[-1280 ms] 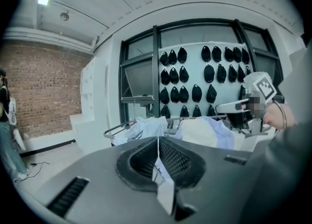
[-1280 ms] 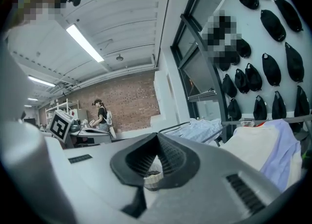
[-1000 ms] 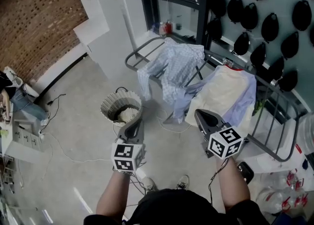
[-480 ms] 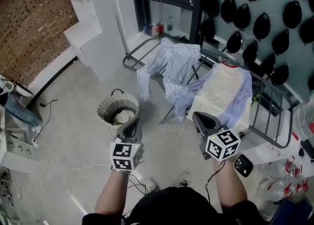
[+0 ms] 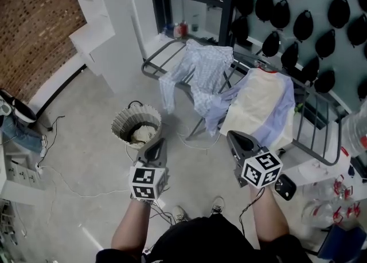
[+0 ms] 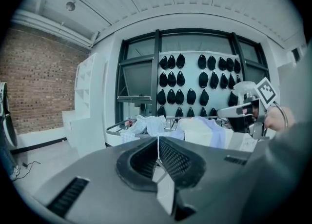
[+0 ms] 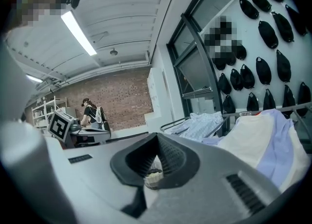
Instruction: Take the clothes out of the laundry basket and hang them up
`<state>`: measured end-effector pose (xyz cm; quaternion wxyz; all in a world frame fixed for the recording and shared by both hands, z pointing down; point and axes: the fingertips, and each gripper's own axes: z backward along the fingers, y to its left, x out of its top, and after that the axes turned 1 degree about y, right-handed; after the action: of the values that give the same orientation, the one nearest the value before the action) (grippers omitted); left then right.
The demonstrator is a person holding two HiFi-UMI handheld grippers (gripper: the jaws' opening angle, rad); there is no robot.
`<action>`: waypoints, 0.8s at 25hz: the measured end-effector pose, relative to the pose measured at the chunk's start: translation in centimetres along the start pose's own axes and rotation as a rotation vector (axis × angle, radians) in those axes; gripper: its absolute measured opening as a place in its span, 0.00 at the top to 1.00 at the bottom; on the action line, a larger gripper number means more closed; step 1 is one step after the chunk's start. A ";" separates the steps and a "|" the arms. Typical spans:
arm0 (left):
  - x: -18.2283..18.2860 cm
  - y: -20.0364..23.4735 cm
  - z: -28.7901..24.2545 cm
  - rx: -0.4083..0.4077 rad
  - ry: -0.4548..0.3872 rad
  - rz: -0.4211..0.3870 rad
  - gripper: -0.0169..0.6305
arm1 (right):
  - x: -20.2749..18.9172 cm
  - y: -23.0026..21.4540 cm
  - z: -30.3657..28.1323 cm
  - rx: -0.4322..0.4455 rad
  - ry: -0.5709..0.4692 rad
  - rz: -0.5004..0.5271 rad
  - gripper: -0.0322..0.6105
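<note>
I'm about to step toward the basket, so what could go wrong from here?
A thin white cable trails across the concrete floor by the person's white shoes and the round ribbed grey laundry basket: a trip hazard. The left claw and right claw are both shut and empty; they'd likely push the pale garment down unless opened first.

A brick wall [image 5: 34, 38] stood at the left, beside white stepped shelving [image 5: 94, 38]. Black oval shapes [image 5: 302, 25] dotted the pale wall, and small bottles [image 5: 181, 28] sat by the window.
</note>
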<state>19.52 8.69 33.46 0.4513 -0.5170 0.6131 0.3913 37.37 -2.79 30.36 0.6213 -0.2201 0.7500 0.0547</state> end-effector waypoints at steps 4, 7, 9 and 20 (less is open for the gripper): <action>0.2 0.3 0.3 0.002 0.000 -0.004 0.96 | 0.0 0.4 -0.1 -0.001 -0.004 -0.007 0.94; 0.2 0.5 0.6 0.001 0.000 -0.009 0.96 | -0.1 0.7 -0.2 0.001 -0.006 -0.008 0.94; 0.1 0.5 0.8 0.002 0.000 -0.013 0.96 | -0.2 0.9 -0.2 0.003 -0.005 -0.008 0.94; 0.3 1.0 1.3 0.001 -0.010 -0.015 0.96 | -0.3 1.6 -0.3 0.001 -0.001 -0.005 0.94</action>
<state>18.68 9.98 32.83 0.4576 -0.5194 0.6073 0.3900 36.46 -1.40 30.42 0.6219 -0.2216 0.7492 0.0527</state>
